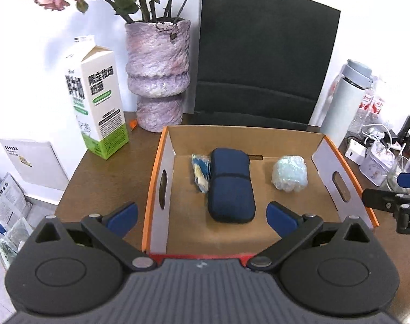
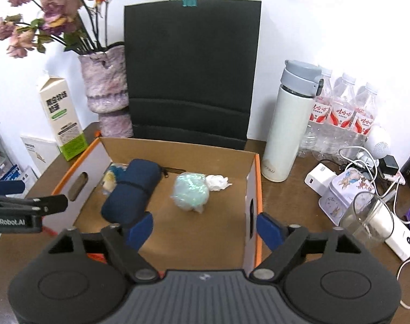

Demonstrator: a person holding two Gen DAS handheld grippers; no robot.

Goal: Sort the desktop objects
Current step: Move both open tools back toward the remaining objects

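An open cardboard box (image 1: 177,140) with orange edges sits on the brown desk; it also shows in the right wrist view (image 2: 177,145). Inside lie a dark blue zip case (image 1: 230,186) (image 2: 132,191), a small blue-yellow packet (image 1: 200,174) (image 2: 110,179), a pale blue plastic-wrapped bundle (image 1: 290,174) (image 2: 191,191) and a crumpled white tissue (image 2: 217,182). My left gripper (image 1: 202,217) is open and empty over the box's near edge. My right gripper (image 2: 205,228) is open and empty over the box's near right corner.
Behind the box stand a black paper bag (image 1: 261,62), a purple vase with dried flowers (image 1: 159,73) and a milk carton (image 1: 96,100). On the right are a white thermos (image 2: 288,124), water bottles (image 2: 340,113), a small tin (image 2: 345,191), a clear glass (image 2: 367,216), chargers and cables (image 2: 367,162).
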